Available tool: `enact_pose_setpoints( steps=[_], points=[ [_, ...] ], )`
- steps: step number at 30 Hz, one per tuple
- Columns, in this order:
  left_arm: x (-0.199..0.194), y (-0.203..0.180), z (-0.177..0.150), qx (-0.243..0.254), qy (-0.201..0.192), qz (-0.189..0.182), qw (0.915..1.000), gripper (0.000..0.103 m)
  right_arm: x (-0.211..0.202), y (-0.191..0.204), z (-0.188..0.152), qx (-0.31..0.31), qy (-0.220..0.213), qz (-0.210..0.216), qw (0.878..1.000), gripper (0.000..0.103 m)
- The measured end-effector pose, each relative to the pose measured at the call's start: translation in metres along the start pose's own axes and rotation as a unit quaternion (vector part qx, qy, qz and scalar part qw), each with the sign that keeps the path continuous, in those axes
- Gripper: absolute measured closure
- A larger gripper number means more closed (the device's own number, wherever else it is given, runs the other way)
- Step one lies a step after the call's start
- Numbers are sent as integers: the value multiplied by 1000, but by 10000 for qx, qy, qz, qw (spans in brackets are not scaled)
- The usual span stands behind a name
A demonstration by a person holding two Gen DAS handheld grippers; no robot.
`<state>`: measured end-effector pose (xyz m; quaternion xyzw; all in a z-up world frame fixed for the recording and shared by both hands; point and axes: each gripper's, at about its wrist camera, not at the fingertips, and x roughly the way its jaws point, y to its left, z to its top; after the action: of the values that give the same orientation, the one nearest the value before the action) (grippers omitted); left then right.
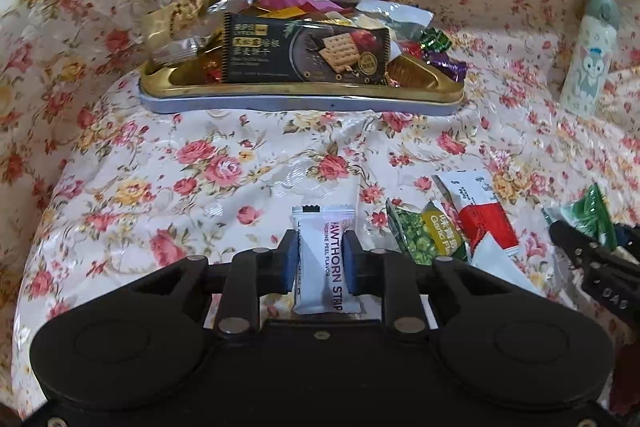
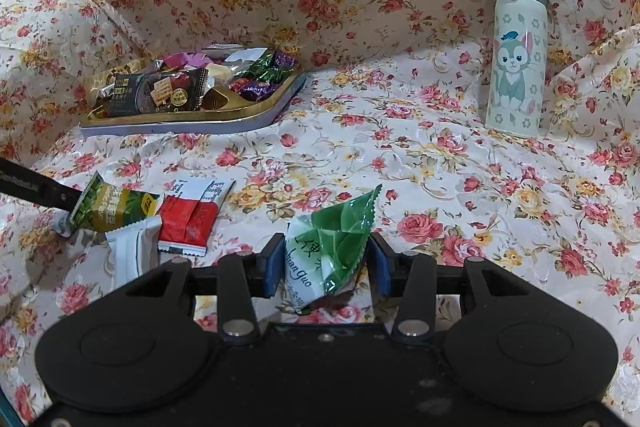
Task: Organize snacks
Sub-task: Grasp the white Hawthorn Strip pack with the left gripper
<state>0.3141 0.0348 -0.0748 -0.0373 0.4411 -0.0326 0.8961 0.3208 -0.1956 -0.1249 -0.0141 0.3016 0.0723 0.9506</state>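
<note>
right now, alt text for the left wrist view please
The left gripper is shut on a white hawthorn strip packet above a floral cloth. Behind it sits a gold tray heaped with snacks.

Each camera sits just behind its own gripper's fingers, looking forward and downward, close over the floral cloth (image 1: 248, 163). Both views share the gold tray (image 1: 304, 91) ahead, the bottle (image 2: 516, 55) farther right, and loose packets (image 2: 188, 215) lying between the two grippers.
</note>
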Motion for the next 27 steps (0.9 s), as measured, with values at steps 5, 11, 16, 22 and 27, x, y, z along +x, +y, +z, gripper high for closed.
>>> enact_pose_setpoints(
  steps=[5,11,16,22,27],
  points=[
    [-25,7,-6,-138,-170,-74,9997,75,1,1,0,-60,11,-30,10000,56],
    [-57,10,-18,-158,-307,-133,9993,81,1,3,1,-154,34,-85,9998,56],
    [-69,8,-26,110,-468,-64,9988,80,1,7,3,-306,85,-173,9993,57],
    [-50,4,-17,291,-410,-60,9987,45,1,4,2,-266,50,-117,9996,56],
    [-23,-2,-15,376,-271,123,9988,45,0,2,1,-208,34,-63,9998,56]
  ],
)
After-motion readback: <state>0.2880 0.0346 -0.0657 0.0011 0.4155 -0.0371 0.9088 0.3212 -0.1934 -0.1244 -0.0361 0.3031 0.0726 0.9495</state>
